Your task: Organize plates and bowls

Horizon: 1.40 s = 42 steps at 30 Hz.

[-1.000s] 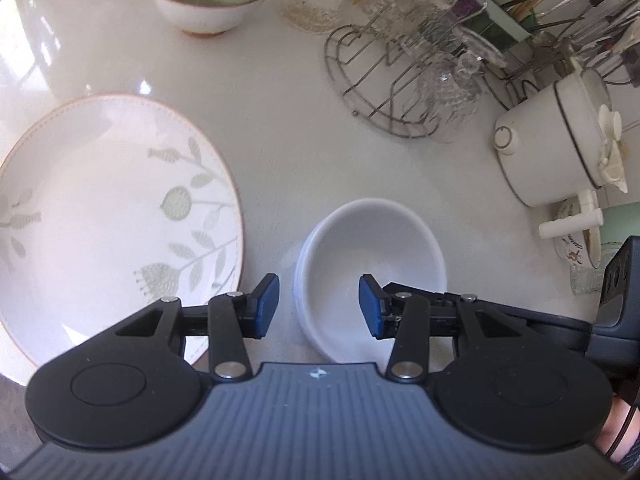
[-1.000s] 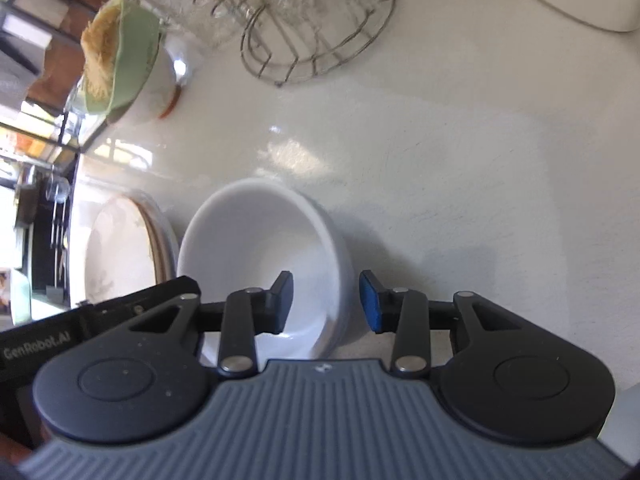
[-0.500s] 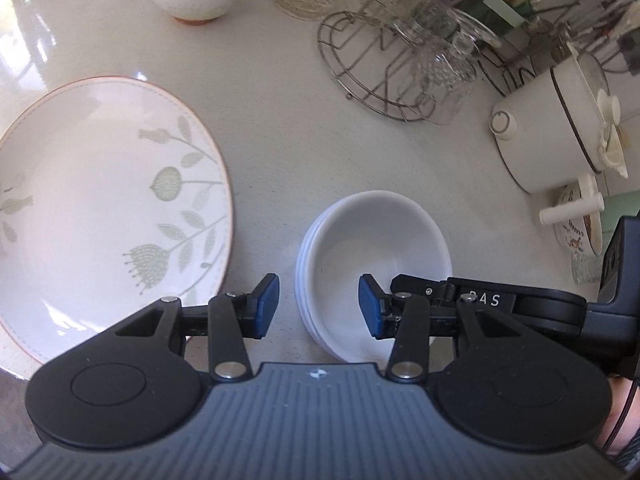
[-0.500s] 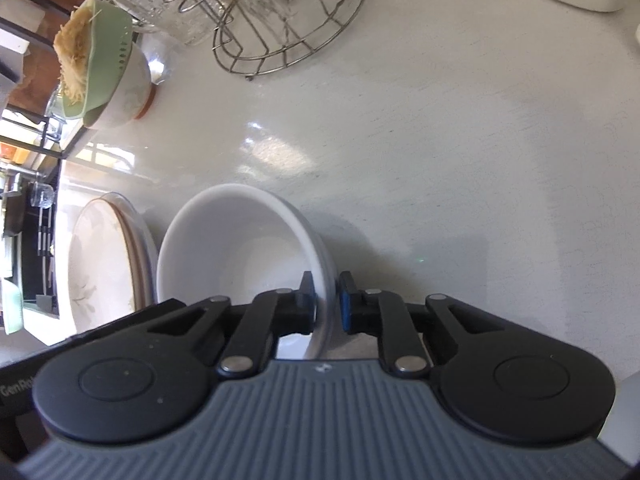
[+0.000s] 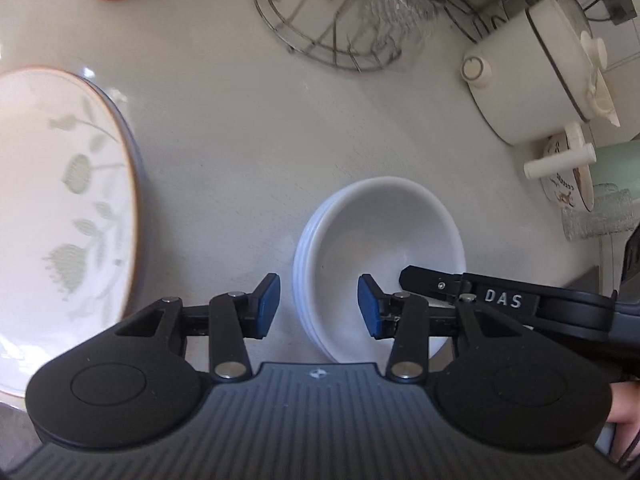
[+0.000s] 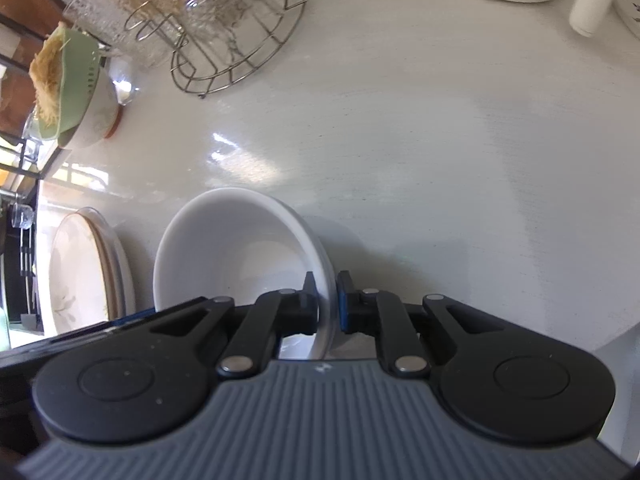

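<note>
The right tool (image 6: 325, 300) is clenched on the near rim of the top white ceramic bowl (image 6: 236, 248), one finger inside the wall and one outside. That bowl sits nested in a small stack of like white bowls (image 5: 380, 256) on the pale grey tabletop (image 6: 420, 140). The left tool (image 5: 318, 304) is released, its blue pads (image 5: 267, 304) spread wide, one on each side of the stack's left rim without touching it; the right tool's black arm shows reaching over the stack's right edge in the left wrist view.

Left of the bowls, close by with a strip of bare tabletop between, lies the large round white plate with grey leaf print and brown rim (image 5: 68, 216); the right wrist view shows it topping a stack of plates (image 6: 86, 272). Beyond the bowls the tabletop runs open up to a round wire rack holding clear glasses (image 5: 340, 16). Far left stands a white bowl carrying a green colander (image 6: 70, 80) filled with pale yellow shreds. At far right a white lidded pot (image 5: 532, 76) stands near the tabletop's corner.
</note>
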Each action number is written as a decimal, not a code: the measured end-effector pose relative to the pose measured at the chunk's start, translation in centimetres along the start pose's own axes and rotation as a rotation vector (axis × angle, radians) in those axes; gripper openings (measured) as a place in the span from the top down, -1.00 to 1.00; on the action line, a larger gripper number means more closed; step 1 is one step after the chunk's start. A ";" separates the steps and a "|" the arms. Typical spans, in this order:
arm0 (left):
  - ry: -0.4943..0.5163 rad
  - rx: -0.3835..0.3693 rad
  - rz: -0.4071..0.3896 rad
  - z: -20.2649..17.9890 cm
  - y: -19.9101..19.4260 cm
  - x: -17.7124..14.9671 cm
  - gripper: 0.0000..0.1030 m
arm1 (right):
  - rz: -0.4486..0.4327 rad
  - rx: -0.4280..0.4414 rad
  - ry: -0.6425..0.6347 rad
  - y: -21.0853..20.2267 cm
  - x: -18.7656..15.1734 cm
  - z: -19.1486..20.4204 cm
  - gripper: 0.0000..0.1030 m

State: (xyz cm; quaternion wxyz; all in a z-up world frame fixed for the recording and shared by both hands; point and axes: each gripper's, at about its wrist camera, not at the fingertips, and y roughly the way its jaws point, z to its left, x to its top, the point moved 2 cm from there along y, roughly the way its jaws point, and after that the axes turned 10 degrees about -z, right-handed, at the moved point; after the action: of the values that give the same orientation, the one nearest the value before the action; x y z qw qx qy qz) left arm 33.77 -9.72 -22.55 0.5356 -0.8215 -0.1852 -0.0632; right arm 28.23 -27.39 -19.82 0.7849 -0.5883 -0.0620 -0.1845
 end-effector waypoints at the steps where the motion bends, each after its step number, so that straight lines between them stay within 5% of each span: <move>1: 0.000 0.000 0.009 -0.1 0.4 -0.2 0.07 | -0.002 -0.004 0.003 -0.1 0.0 -0.2 0.76; 11: -0.105 0.010 0.030 1.3 1.9 -1.5 0.57 | -0.004 0.023 0.004 0.4 -0.8 -0.9 0.75; 21: -0.164 0.039 -0.021 1.4 1.0 -2.1 0.59 | 0.023 0.050 -0.077 0.7 0.1 -0.2 0.74; 42: 0.128 -0.050 -0.020 0.3 -7.7 4.4 0.59 | -0.129 0.035 0.014 -6.3 0.0 5.2 0.73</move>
State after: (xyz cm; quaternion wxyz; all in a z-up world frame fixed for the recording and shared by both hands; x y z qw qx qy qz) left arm 34.91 -5.66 -14.77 0.5248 -0.8271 -0.1573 -0.1257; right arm 26.50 -24.00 -12.56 0.7819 -0.5679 -0.0978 -0.2378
